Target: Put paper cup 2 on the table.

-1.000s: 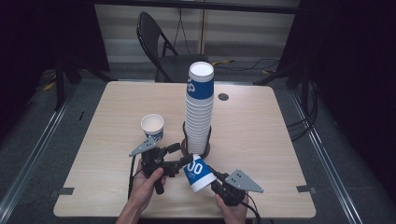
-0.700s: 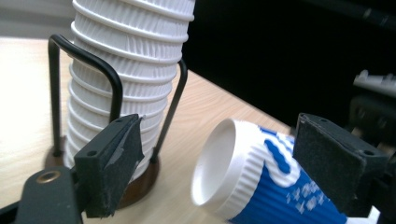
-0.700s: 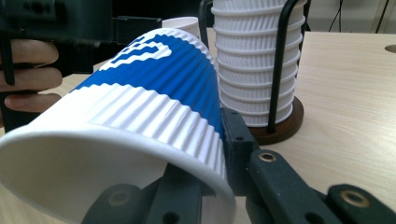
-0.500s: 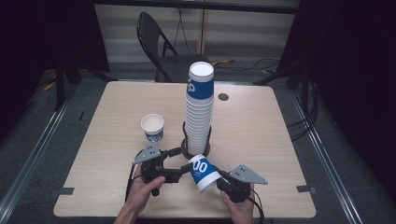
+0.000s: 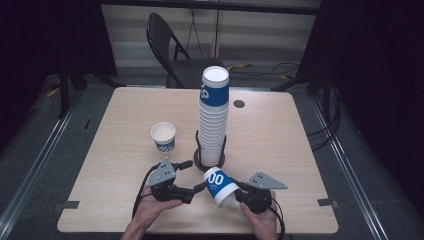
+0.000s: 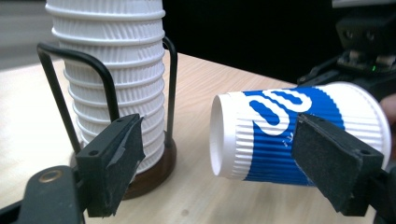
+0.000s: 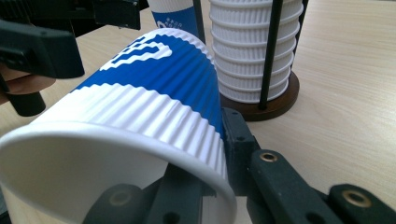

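From above, my landmark is the cup stack (image 5: 214,117) in its wire holder near the table's middle. The loose cup (image 5: 220,186) lies tipped on its side just in front of the holder's base, base end toward the stack and mouth toward me. My right gripper (image 5: 241,192) pinches its rim, one jaw inside the mouth and one outside. My left gripper (image 5: 199,175) sits on the other side of the cup, jaws spread wide and holding nothing. A single cup (image 5: 164,137) stands upright to the left of the stack, well apart from my work.

Through the left gripper view, the cup (image 6: 289,135) hangs off the table to the right of the stack (image 6: 112,74), its closed white bottom facing the stack. My jaws gape, one by the holder's base, the other in front of the blue band, neither pressing.

Through the right gripper view, the cup (image 7: 140,116) is near, and my jaws close on the wall at the rim (image 7: 219,158).

I judge it light, thin paper, easily crushed; the ribbed sleeve should give grip. The left jaws would best take the ribbed middle, gently. Room is tight toward the holder's wires; the table (image 5: 280,130) right of the stack is open, and the near edge is close behind my hands.
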